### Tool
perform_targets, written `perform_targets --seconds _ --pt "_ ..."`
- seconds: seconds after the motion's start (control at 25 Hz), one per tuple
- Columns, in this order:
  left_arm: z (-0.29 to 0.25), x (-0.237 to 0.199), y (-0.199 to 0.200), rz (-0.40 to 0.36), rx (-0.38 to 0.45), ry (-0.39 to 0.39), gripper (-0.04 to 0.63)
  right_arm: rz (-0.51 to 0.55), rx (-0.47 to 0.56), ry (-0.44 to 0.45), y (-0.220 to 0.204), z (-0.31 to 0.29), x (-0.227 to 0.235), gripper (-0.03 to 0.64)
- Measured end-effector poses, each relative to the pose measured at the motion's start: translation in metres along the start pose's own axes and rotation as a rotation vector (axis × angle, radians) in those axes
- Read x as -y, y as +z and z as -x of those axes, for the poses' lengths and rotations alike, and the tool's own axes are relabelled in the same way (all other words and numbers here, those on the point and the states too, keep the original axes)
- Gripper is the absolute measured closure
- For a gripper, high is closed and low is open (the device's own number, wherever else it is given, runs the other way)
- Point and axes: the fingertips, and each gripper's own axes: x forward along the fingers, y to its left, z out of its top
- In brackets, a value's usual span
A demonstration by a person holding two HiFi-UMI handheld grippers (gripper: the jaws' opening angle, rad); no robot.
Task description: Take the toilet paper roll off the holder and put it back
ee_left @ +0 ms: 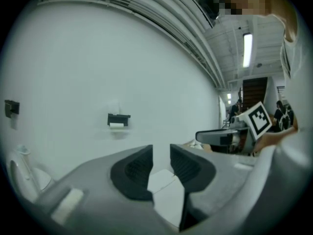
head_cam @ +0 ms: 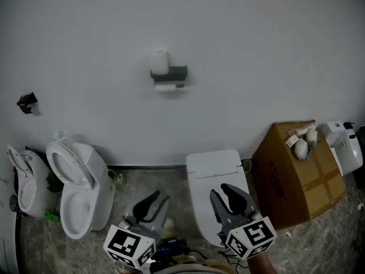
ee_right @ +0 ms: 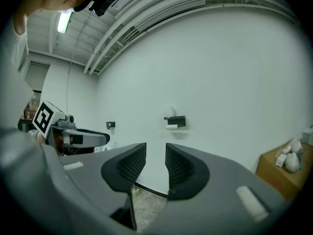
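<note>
Hanging under the holder (head_cam: 169, 73) on the wall (head_cam: 239, 39) in head view, toilet paper roll (head_cam: 165, 87) is well apart from left hand-held gripper (head_cam: 155, 201) & right hand-held gripper (head_cam: 223, 197), both low in frame near the toilets (head_cam: 80, 193).

Left gripper view: jaws narrowly apart, nothing btwn; holder w/ roll far ahead.

Right gripper view: same narrow gap, empty; holder & roll ahead, cardboard box (ee_right: 281, 175) at right.

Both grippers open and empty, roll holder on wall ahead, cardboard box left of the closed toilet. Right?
No: head view shows the cardboard box right of the closed toilet. The rest holds: left gripper and right gripper open and empty, roll holder on the wall ahead.
</note>
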Motion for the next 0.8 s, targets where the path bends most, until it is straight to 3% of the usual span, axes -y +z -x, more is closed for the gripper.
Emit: perform_targets --seconds 0.8 --pt "-0.084 -0.144 0.033 0.000 -0.011 -0.065 0.492 0.007 -0.023 -0.054 0.033 -0.160 0.025 0.508"
